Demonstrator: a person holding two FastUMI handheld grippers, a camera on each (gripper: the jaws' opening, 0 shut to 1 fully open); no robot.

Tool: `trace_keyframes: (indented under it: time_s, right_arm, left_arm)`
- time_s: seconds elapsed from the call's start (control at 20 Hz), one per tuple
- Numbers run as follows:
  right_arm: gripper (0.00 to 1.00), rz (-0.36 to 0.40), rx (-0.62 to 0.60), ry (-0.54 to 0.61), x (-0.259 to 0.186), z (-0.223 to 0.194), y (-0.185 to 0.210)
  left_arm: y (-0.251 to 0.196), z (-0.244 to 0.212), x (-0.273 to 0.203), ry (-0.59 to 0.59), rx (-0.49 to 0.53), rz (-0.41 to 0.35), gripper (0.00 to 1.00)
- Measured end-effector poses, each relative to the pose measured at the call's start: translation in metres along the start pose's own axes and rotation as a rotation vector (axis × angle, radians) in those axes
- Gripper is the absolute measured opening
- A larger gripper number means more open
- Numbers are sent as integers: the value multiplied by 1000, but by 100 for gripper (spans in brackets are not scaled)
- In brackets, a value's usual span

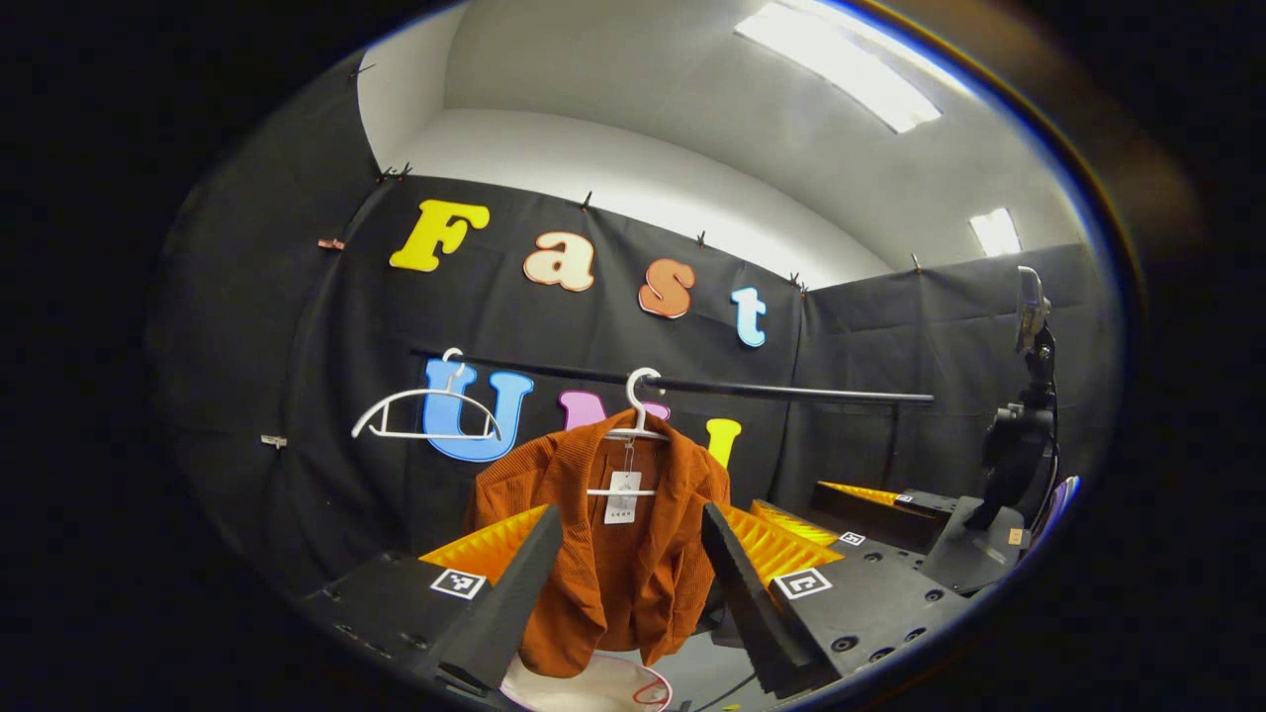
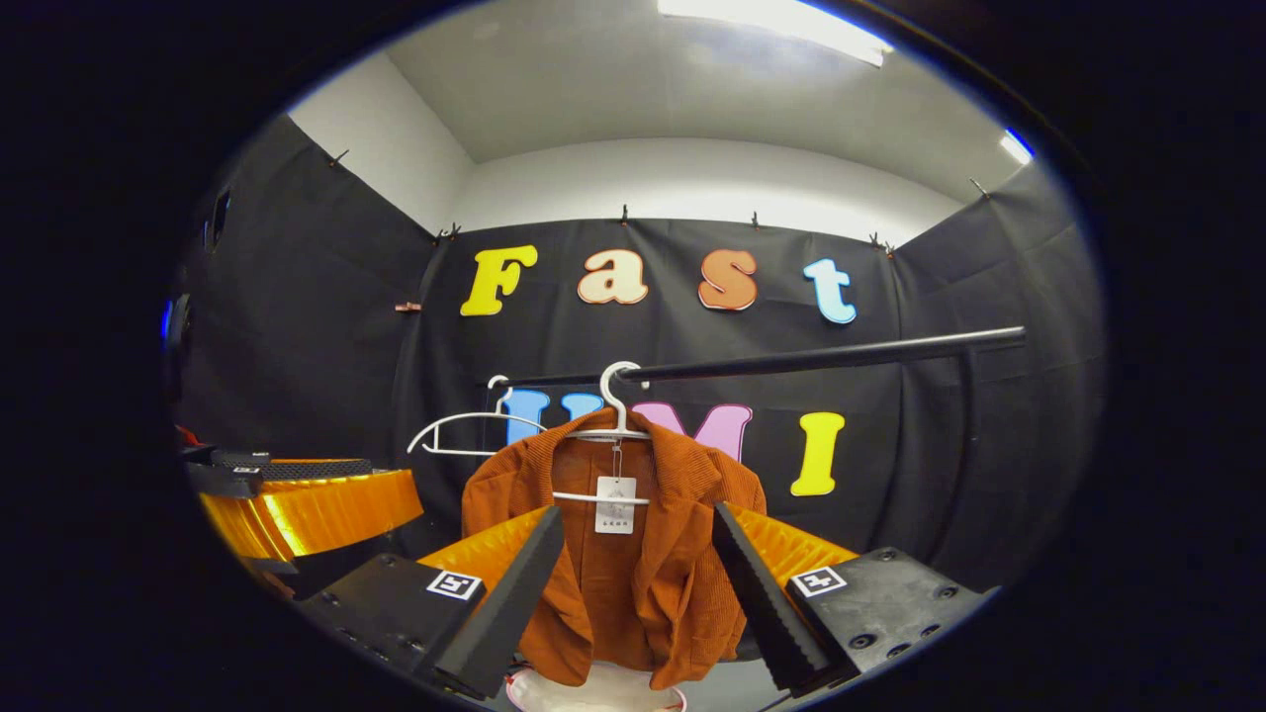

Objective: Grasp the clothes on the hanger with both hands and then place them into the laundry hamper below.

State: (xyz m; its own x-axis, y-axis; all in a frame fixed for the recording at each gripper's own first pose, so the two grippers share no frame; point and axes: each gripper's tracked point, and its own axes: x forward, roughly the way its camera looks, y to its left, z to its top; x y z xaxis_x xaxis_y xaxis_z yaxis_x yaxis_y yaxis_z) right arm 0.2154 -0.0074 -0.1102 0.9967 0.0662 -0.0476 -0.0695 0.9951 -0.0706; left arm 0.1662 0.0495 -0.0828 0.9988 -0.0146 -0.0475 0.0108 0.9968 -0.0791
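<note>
Jacket (image 1: 613, 554) is hung on a white hanger (image 1: 638, 415) from the rail (image 1: 791, 391), directly above the hamper (image 1: 593, 687) so it can drop in. Left gripper (image 1: 633, 574) and right gripper (image 2: 638, 574) are held spread, short of the cloth.

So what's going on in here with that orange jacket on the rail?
A person holds a two-finger gripper in each hand, both aimed at the rust-orange ribbed jacket hanging on a white plastic hanger from the black metal rail. The left gripper and right gripper have their fingers spread open, not yet touching the cloth. The white laundry hamper waits below. A second, empty white hanger hangs beside it.
</note>
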Motion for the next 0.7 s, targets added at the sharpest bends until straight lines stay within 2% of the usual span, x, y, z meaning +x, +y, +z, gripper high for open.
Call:
trace_keyframes:
  time_s: [0.1,0.25,0.7]
  right_arm:
    - [97,36,12,41,31,-23,-9]
    - [98,40,29,102,64,-57,-33]
    - [98,110,86,225,116,-121,-41]
  left_arm:
    - [11,-14,29,1,-4,62,90]
    - [16,-49,70,62,-28,98,87]
    - [50,-112,116,160,-69,219,86]
